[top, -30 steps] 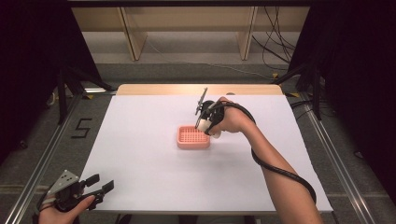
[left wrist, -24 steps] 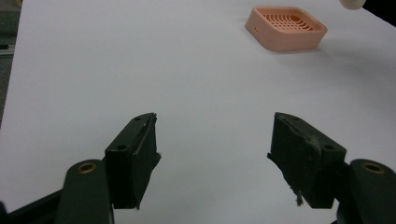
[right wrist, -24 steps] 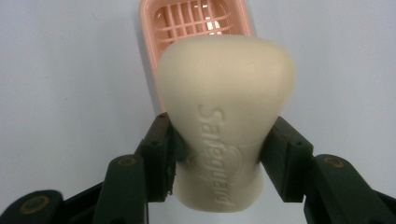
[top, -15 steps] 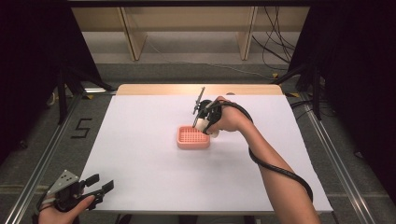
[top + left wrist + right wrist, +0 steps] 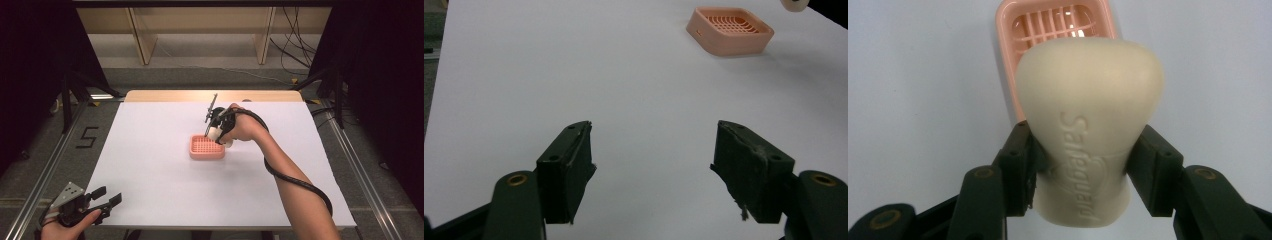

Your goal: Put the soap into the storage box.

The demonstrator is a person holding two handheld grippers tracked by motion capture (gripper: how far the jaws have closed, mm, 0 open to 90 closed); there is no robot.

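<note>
A cream bar of soap (image 5: 1088,125) with raised lettering is clamped between the jaws of my right gripper (image 5: 1083,170), which is shut on it. The soap (image 5: 213,133) hangs just above the right rear edge of a pink slatted soap dish (image 5: 206,147) in the middle of the white table. That dish (image 5: 1053,25) lies directly beneath the soap in the right gripper view. My left gripper (image 5: 102,197) rests at the table's near left corner, open, nothing between its fingers (image 5: 566,170). Far off in the left gripper view stand the dish (image 5: 730,30) and a bit of soap (image 5: 794,4).
The white table top (image 5: 160,165) spreads wide around the dish. A wooden strip (image 5: 175,96) borders its far edge. Metal rails (image 5: 55,160) run along both sides. Shelving legs and cables stand on the floor beyond the table.
My right gripper has shifted slightly left with the soap, from beside the dish's right rear corner to over its edge. The left gripper has kept still.
</note>
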